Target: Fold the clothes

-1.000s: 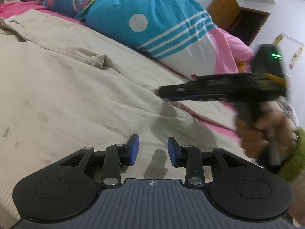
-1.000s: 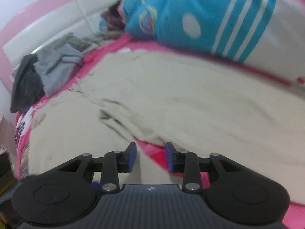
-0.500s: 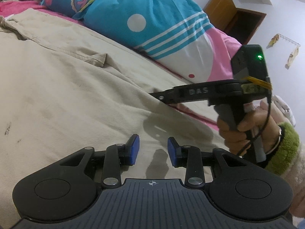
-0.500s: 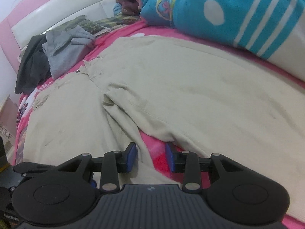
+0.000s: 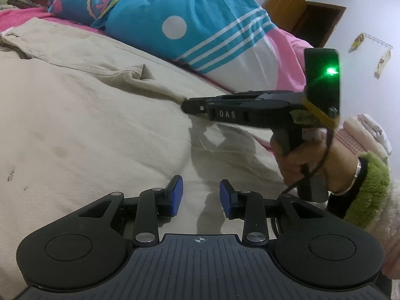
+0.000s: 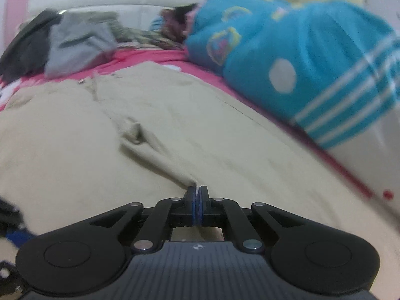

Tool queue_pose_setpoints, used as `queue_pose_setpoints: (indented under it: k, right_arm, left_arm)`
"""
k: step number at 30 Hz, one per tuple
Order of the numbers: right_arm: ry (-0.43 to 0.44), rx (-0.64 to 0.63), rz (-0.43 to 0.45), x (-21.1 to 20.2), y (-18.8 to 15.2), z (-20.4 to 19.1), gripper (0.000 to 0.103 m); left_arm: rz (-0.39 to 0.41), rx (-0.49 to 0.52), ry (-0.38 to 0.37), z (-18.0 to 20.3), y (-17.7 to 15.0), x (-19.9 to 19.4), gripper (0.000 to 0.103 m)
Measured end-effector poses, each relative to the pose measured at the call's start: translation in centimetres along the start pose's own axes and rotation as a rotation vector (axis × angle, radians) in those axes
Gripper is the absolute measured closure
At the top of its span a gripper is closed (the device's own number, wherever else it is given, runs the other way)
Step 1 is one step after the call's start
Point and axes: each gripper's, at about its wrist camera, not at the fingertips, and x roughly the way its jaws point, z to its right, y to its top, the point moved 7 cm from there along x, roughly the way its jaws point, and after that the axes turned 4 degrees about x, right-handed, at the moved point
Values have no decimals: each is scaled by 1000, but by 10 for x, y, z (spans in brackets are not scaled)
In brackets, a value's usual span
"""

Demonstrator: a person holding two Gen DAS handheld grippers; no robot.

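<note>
Beige trousers (image 5: 75,125) lie spread over the bed and fill most of both views (image 6: 175,137). My right gripper (image 6: 197,195) is shut on an edge of the trousers, pinching a ridge of cloth that runs away from the pads. In the left wrist view the right gripper (image 5: 186,105) comes in from the right with a hand (image 5: 297,160) on its grip, its tip on the same cloth ridge. My left gripper (image 5: 201,197) hovers just over the trousers nearer the front, open, with nothing between its blue pads (image 5: 176,195).
A blue patterned quilt (image 5: 175,25) lies bunched along the far side of the pink sheet (image 6: 150,57). Grey and dark clothes (image 6: 75,45) are piled by the white headboard. Pale folded clothes (image 5: 367,135) sit at the right, with a wooden cabinet (image 5: 300,17) behind.
The right gripper swung in over the trousers, rolled, and closed on the cloth edge, drawing up a ridge. The left gripper kept still and open.
</note>
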Motion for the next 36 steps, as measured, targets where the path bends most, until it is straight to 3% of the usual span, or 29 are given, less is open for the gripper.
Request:
queue_pose_setpoints:
  k: [4,8,13,15,16,19,21,22,26,31,34,36]
  right_arm:
    - [-42,171,49,-28,6,42,92]
    - [2,310,39,-65,-2,77,90]
    - [129,284,-18,-92,-34,63,90]
    - [123,260,-70,-90,-53,58,91]
    - [98,257,-89,-89,-64,62,91]
    - [-89,311,-109,-93,-101,108,92]
    - [-254,451,-99,-114,-115,151,91]
    - [-268,500,-82,-124,-118,162,91]
    - [-171,488,-28,-144,-105,134,90]
    - [58,359,-23,-117,-75,62,90]
    - [56,352,-89,-105,-92,52,90]
    - [14,413,-73,-123,-118,70,93]
  left_arm:
    - [2,6,1,0,-1,-2,70]
    - [2,6,1,0,-1,-3,70]
    - [2,12,5,1,-1,-3,70]
    - [1,15,8,1,-1,-3,70]
    - [0,16,9,1,0,-3,70]
    - [-1,16,9,2,0,-3,70]
    - [2,24,9,2,0,-3,70]
    - [3,27,9,3,0,-2,70]
    - [-3,32,15,4,0,-3,70]
    - [-19,48,41,8,0,-6,70]
    - [-19,54,41,8,-2,-8,70]
    - [-18,45,28,6,-1,-8,70]
